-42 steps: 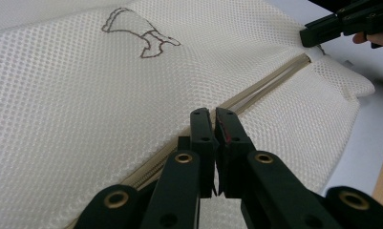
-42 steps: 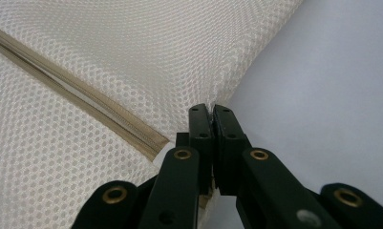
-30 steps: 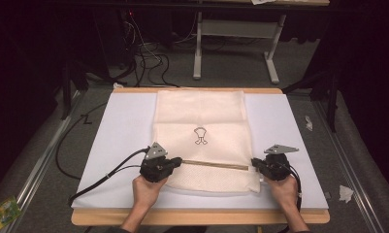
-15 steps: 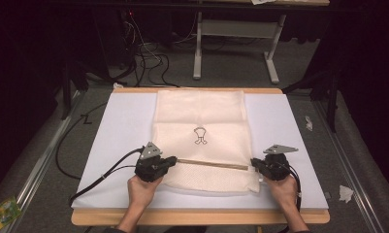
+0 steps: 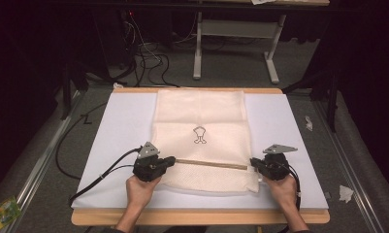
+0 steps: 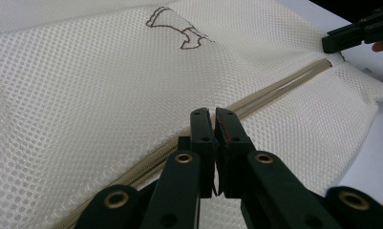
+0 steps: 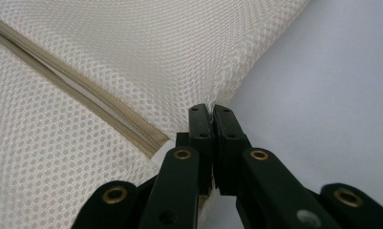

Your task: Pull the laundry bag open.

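The cream mesh laundry bag [image 5: 202, 138] lies flat on the white-covered worktop [image 5: 114, 131], its zipper [image 5: 211, 164] running across the near part between the two hands. Over the last second the left tool [image 5: 167, 161] has edged slightly along the zipper line at the bag's left side, its jaws pressed together at the zipper, likely pinching the pull, though what they hold is hidden. The right tool [image 5: 254, 163] has stayed put, clamped on the mesh edge just past the zipper's end, so the bag looks anchored for the zipper to be worked.
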Tool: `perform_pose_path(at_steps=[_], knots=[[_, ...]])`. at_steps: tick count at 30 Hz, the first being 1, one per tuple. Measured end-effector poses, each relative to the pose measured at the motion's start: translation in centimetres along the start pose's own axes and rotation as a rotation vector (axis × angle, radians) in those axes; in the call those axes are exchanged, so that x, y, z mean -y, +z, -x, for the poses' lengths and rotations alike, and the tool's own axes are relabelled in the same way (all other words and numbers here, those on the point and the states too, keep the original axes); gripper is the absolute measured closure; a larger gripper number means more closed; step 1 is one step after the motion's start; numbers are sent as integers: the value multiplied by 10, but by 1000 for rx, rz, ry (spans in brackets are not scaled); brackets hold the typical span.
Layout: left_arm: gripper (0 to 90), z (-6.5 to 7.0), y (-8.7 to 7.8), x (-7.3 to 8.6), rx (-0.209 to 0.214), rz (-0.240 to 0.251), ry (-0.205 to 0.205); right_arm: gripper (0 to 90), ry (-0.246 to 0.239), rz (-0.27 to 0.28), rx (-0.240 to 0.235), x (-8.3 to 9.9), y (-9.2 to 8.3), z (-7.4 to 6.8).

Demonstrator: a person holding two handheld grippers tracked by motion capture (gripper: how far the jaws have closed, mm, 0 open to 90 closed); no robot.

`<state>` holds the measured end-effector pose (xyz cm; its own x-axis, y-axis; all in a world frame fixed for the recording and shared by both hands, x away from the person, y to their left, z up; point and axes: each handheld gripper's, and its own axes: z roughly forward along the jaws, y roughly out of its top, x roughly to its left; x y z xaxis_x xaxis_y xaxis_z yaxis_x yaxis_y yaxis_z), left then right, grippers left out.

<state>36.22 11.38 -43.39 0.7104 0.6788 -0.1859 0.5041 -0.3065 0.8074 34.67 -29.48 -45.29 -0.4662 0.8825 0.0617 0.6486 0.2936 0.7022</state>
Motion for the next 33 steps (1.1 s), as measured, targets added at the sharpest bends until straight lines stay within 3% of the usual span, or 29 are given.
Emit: perform_pose_path(at_steps=[3, 20, 21, 33], knots=[[873, -6, -6, 2, -1, 12, -28, 889, -3, -8, 21, 0, -1, 2], [873, -12, -11, 6, -25, 2, -26, 889, -9, -2, 16, -3, -1, 2], [873, -12, -11, 6, -44, 0, -24, 890, -9, -3, 17, -3, -1, 2], [873, -30, -28, 13, -87, 18, -65, 890, 5, -5, 37, -4, -2, 6]])
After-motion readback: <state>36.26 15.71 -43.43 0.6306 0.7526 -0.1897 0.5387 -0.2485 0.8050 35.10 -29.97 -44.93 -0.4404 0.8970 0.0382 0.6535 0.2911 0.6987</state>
